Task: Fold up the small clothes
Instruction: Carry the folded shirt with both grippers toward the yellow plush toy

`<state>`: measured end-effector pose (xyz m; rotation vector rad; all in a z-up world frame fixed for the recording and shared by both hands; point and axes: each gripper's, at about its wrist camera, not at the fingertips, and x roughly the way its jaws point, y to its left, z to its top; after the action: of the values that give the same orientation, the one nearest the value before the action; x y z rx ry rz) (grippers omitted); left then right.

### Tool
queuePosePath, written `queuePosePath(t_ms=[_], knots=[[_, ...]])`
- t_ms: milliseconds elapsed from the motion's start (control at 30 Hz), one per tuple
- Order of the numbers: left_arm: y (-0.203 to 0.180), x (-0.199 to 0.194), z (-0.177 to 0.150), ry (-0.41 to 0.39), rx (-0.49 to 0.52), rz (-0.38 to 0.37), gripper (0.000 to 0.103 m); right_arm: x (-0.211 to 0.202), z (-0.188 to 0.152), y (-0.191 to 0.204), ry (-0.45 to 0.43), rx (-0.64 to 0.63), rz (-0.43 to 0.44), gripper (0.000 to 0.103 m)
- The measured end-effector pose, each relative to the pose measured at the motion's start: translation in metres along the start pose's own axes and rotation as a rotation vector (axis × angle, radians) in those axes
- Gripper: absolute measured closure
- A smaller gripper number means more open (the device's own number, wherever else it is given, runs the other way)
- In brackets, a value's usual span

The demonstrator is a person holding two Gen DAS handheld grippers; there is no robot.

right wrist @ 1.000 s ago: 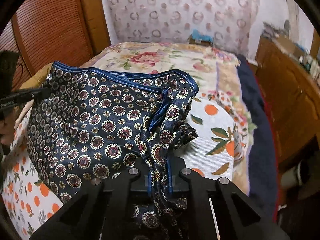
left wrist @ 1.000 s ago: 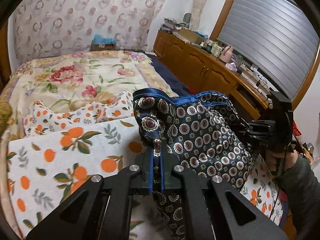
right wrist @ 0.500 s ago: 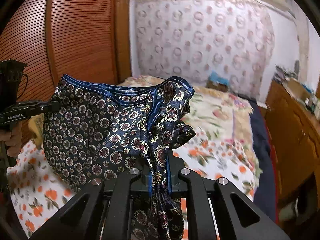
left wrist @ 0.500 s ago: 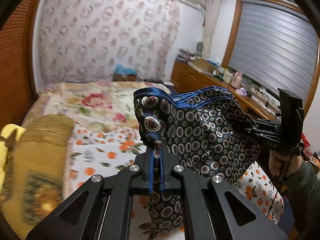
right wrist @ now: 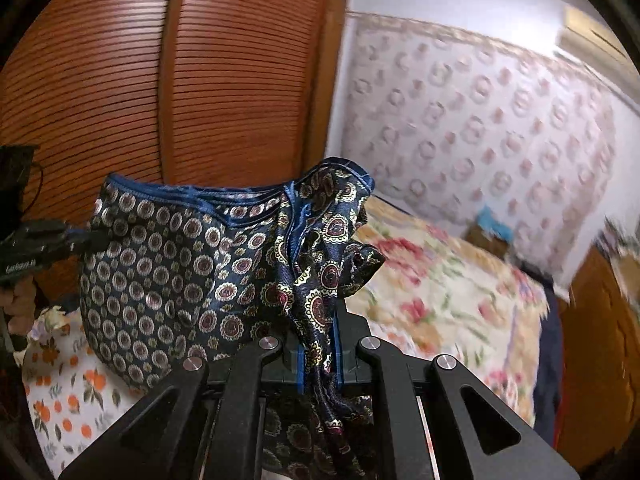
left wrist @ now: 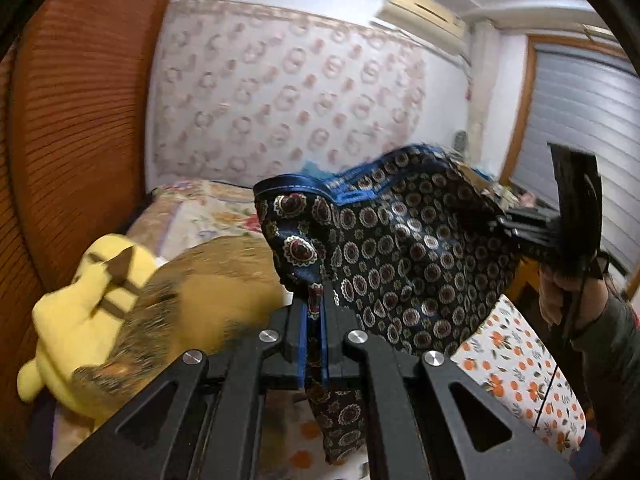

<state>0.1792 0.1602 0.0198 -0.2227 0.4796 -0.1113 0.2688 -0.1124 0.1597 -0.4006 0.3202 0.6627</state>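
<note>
Both tongs are clamped on the cloth: my left tongs (left wrist: 313,312) pinch one bunched corner between their blue pads, and my right tongs (right wrist: 318,334) pinch another, a twisted tail of fabric hanging down below each pair. The cloth (left wrist: 400,264) is a dark blue piece with a medallion print and a blue hem, and it hangs stretched between the two grips, clear of the bed (right wrist: 440,292), sagging into a pouch in the middle.

A second ago the cloth was low over the orange-print sheet (left wrist: 516,364), and both views looked down on the bedding. Now both hands have come up and swung round: the wardrobe door (right wrist: 200,80) and the patterned wall fill the far side, and a yellow plush toy (left wrist: 80,300) has come into view at near left. The cloth has kept its hold at both corners through the lift.

I judge this to be the airing-out step: the piece is raised so it can hang free and be laid flat. No fold is made yet. Next I would need to pull the hem taut and lower it onto the sheet; the bunched corners may leave it creased.
</note>
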Motion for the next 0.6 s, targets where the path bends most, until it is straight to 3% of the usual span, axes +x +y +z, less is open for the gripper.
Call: queuePosePath(t_ms=[233, 433, 600], knots=[[0.054, -0.017, -0.021, -0.048, -0.112, 0.083, 0.097, 0.076, 0.051, 0.027, -0.015, -0.135, 0.071, 0.093], [0.076, -0.015, -0.045, -0.018, -0.142, 0.164, 0.097, 0.151, 0.062, 0.052, 0.039, -0.228, 0.14, 0.093], [0.085, -0.01, -0.059, 0.019, -0.167, 0.189, 0.097, 0.205, 0.057, 0.045, 0.088, -0.158, 0.156, 0.092]])
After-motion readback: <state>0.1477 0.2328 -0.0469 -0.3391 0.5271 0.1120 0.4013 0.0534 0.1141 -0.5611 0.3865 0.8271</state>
